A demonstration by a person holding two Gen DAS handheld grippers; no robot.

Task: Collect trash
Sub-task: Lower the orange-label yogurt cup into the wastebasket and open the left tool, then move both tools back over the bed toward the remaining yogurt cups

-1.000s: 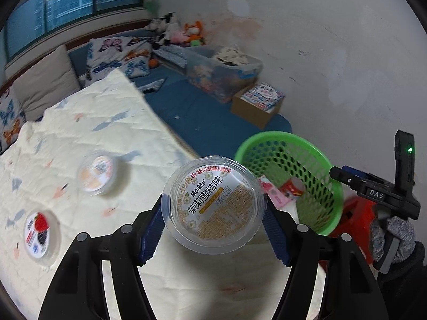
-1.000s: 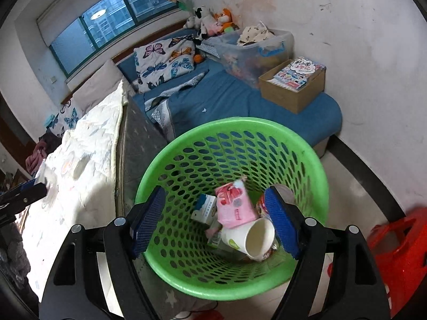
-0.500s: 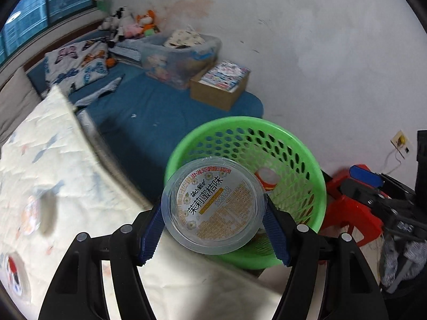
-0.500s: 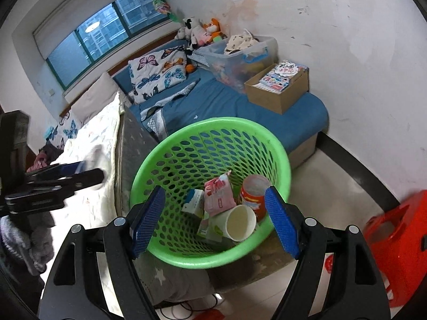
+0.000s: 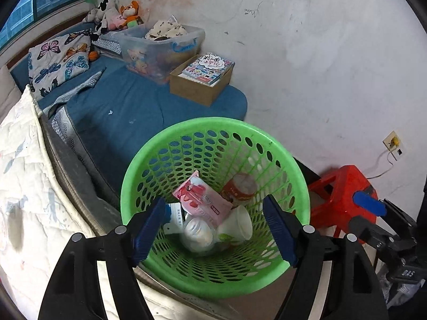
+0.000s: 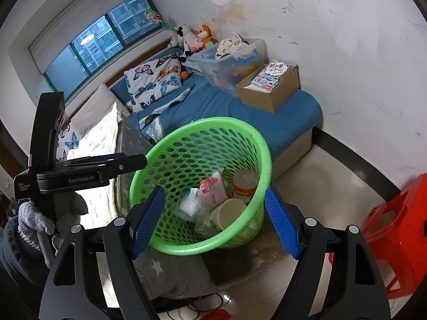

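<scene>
Both claws are wide open and hold nothing; the left claw (image 5: 213, 229) hangs over the green basket (image 5: 299, 176); the right claw (image 6: 213, 221) waits near; trash (image 5: 201, 204) lies inside; maybe more is left on the bed (image 5: 24, 176).

Left gripper (image 5: 213, 224) jaws spread wide and empty, right gripper (image 6: 213, 218) jaws likewise spread, both angled downward

A round green perforated plastic basket (image 6: 264, 154) fills the frame's centre, holding a pink packet (image 6: 213, 190) and a white paper cup (image 6: 226, 213). The right gripper (image 6: 213, 221) frames it from below, blue pads spread with nothing between them. A red plastic stool (image 6: 395, 229) sits lower right.
</scene>
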